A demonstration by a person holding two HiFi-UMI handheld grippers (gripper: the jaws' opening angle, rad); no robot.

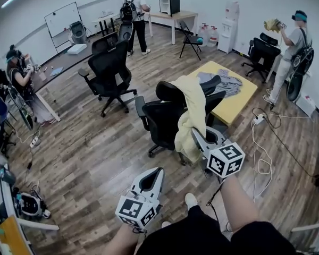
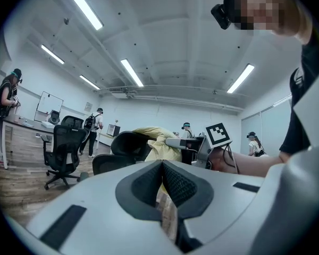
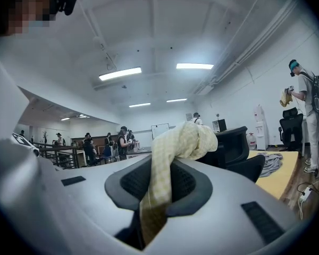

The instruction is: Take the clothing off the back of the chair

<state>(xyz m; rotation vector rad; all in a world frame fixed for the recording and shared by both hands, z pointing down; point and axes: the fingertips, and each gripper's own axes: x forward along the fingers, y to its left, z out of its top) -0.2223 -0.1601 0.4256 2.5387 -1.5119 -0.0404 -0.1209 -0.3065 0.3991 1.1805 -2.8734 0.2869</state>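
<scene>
Your right gripper [image 3: 158,182] clamps the pale yellow checked garment [image 3: 187,140]; left gripper [image 2: 162,166] closed, empty.
Lift it clear of the black office chair [image 1: 165,118] ahead before you pull.

The room is lit brightly and evenly by ceiling strip lights [image 2: 133,72], blown out to white in both gripper views. Only soft shadows are cast beneath the chairs [image 1: 110,70]. Edges are bent and corners darkened by the wide lenses; the left gripper [image 2: 162,166] and right gripper [image 3: 158,169] are rendered soft up close.
</scene>
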